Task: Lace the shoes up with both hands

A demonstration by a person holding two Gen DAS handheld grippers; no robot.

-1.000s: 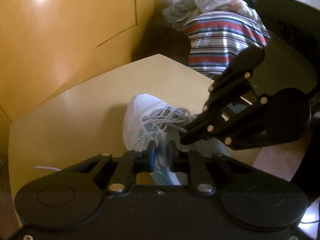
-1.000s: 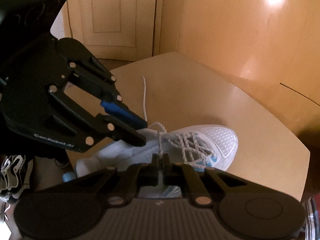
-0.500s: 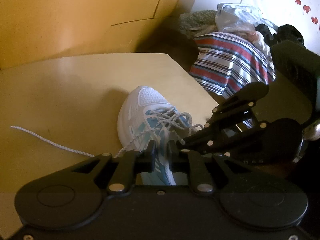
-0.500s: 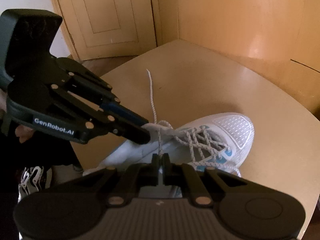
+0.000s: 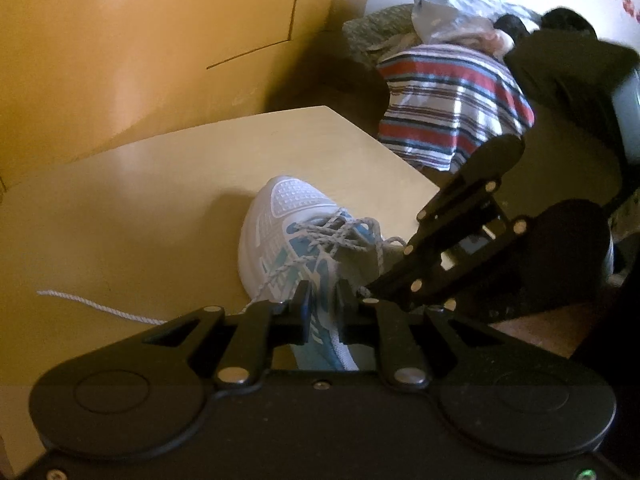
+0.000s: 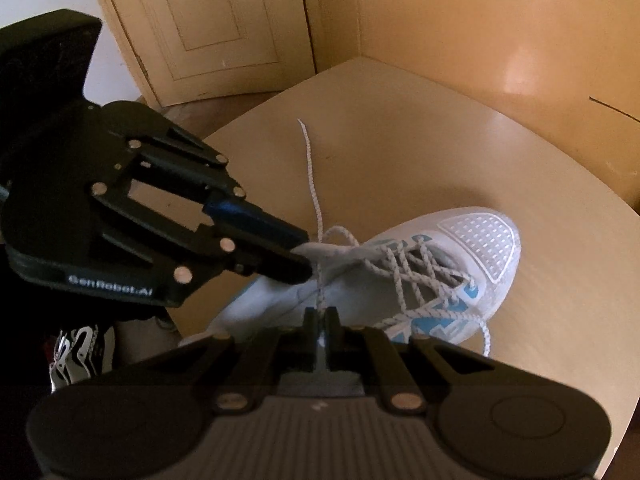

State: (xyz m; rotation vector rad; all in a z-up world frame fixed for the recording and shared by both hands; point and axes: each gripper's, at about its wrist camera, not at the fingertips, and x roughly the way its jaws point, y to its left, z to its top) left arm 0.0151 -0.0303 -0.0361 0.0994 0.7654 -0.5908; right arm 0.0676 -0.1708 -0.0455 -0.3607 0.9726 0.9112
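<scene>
A white and blue sneaker (image 5: 288,208) (image 6: 480,236) lies on the tan table (image 5: 160,200), toe pointing away from me. Its grey speckled lace (image 6: 404,268) crosses the eyelets loosely. My left gripper (image 5: 323,300) (image 6: 304,258) is shut on the shoe's grey tongue (image 6: 340,250) at the collar. My right gripper (image 6: 321,314) (image 5: 370,292) is shut on a strand of the lace that comes up from the top eyelets. One free lace end (image 5: 80,302) (image 6: 308,148) trails across the table. Another end (image 6: 486,340) hangs off the shoe's side.
The table's edge (image 5: 400,156) runs close beside the shoe's toe. Beyond it lie a striped cloth (image 5: 448,112) and a pile of clothes. Yellow wooden doors (image 6: 220,20) stand behind the table. Another shoe (image 6: 76,348) lies on the floor below my left gripper.
My right gripper has swung a little lower and closer to the shoe with the lace strand still in it. The left gripper has kept its hold on the tongue.
</scene>
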